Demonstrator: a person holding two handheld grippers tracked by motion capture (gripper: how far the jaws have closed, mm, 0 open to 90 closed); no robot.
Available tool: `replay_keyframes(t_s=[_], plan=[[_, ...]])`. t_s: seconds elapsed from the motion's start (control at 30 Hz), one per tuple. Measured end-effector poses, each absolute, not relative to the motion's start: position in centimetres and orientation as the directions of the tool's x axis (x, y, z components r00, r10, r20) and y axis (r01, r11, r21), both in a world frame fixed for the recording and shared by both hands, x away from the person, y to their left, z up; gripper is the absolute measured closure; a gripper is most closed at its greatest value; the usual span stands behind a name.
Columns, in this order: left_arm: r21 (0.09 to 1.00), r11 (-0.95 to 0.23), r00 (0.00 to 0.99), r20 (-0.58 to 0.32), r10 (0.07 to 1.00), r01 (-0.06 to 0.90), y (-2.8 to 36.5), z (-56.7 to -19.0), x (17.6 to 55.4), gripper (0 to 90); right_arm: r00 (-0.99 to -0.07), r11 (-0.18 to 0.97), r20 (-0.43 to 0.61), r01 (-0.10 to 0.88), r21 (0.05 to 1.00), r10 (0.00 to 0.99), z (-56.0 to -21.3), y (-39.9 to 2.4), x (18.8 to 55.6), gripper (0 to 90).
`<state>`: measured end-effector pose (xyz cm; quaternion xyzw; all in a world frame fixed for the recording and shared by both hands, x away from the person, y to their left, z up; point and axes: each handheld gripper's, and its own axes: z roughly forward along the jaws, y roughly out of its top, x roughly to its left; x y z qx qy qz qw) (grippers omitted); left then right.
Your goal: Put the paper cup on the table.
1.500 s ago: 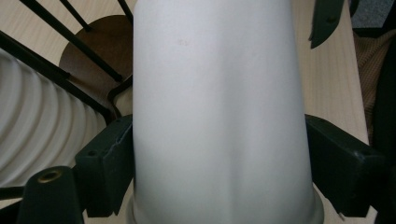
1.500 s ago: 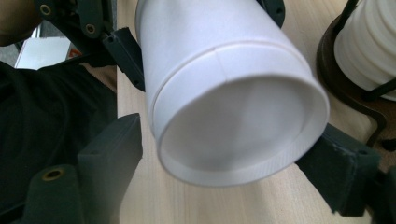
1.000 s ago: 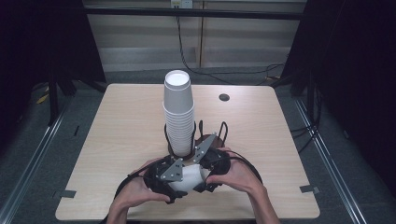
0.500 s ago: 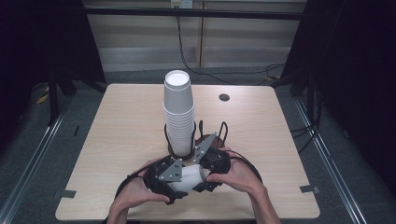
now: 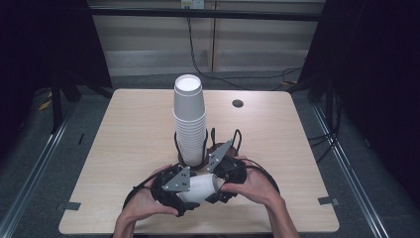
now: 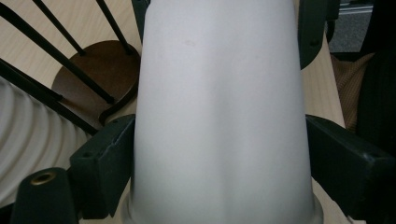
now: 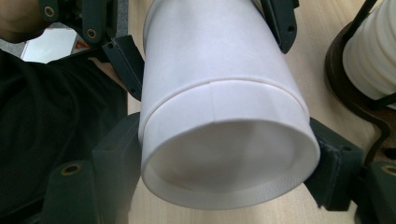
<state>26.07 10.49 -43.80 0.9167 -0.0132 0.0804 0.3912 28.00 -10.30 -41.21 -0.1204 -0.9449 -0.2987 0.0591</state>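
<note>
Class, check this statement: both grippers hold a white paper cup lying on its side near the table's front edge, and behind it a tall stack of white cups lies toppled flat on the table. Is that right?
Not quite. The stack of cups is not toppled: the high view shows it standing upright in a black wire holder. The rest holds: the left gripper and right gripper have a white paper cup on its side between them near the table's front edge.

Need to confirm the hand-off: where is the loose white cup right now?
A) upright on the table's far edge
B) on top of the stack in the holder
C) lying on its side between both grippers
C: the loose white cup lies sideways between the left gripper and the right gripper, in front of the stack.
</note>
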Motion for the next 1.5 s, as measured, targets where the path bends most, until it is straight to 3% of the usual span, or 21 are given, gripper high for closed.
replay_keyframes(t_s=[0.73,1.5], plan=[[0.851,-0.525,0.986,0.112,0.119,-0.033,12.8,-42.9,26.2,15.7,-0.955,0.763,0.154,0.297,0.575,0.255,-41.4,-11.8,28.2,24.4],[0.935,-0.347,0.968,0.021,0.252,0.07,15.6,-43.9,26.5,15.5,-0.919,0.556,0.197,0.367,0.746,0.343,-42.9,-15.2,27.2,24.2]])
